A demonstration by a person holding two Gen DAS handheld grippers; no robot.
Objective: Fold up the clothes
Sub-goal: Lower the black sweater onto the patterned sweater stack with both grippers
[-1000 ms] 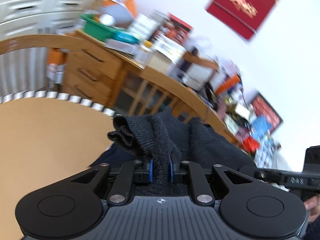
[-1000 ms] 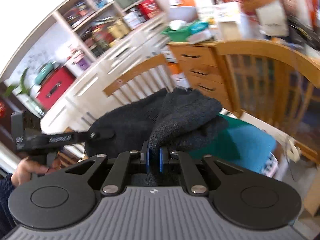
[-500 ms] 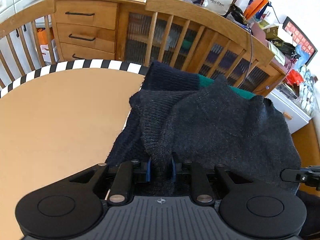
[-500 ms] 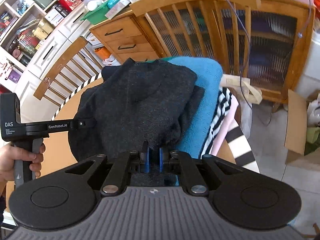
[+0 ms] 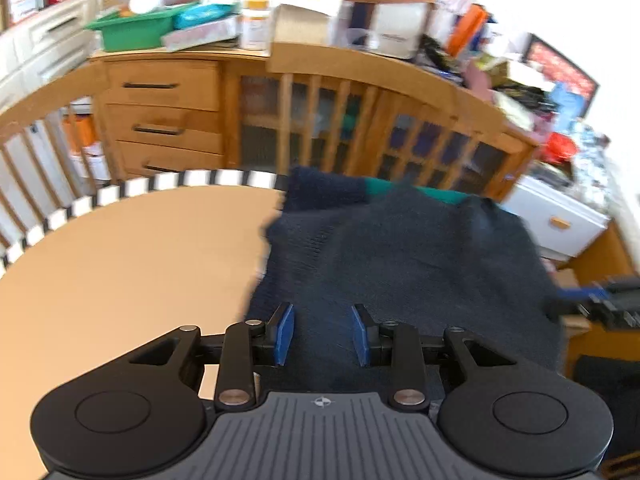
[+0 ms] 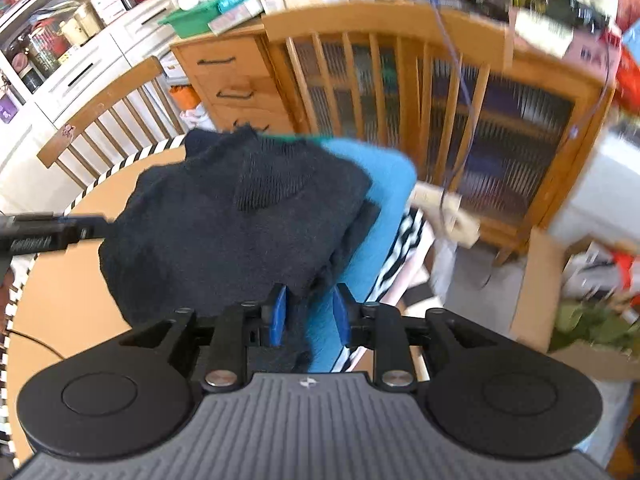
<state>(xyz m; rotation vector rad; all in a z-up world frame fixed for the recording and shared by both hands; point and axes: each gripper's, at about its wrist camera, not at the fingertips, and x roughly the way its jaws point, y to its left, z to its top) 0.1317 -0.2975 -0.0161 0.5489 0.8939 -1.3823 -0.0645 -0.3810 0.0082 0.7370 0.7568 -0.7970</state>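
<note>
A dark charcoal knitted sweater (image 5: 404, 256) lies folded over itself in a rumpled heap, its ribbed weave visible, a deeper navy band at its far edge. It rests on a round tan table (image 5: 120, 264), at the table's right side, on top of a teal garment (image 6: 372, 216) and a black-and-white striped one (image 6: 404, 248) that spill over the table's edge.

The left gripper (image 5: 322, 334) sits low over the sweater's near edge. Its jaws have just been opening; the blue pads (image 5: 285, 332) now stand apart with the knit lying loose between and below them, not pinched. The right gripper (image 6: 306, 316) sits at the sweater's near right corner, where dark knit meets the teal cloth. Its jaws have just been opening too, and its blue pads stand apart with fabric beneath the gap, released. From the right wrist view, the left gripper's black body reaches in from the left, just above the sweater's left edge.

The table has a black-and-white striped rim (image 5: 168, 182). Behind it stand wooden spindle-back chairs (image 6: 380, 64) and a wooden sideboard (image 5: 168, 120) with drawers and glazed doors, its top crowded with boxes, a green tray (image 5: 132, 32) and papers. White shelving (image 6: 60, 40) with jars and tins fills the far left. A cardboard box (image 6: 540, 288) stands on the floor at right.
</note>
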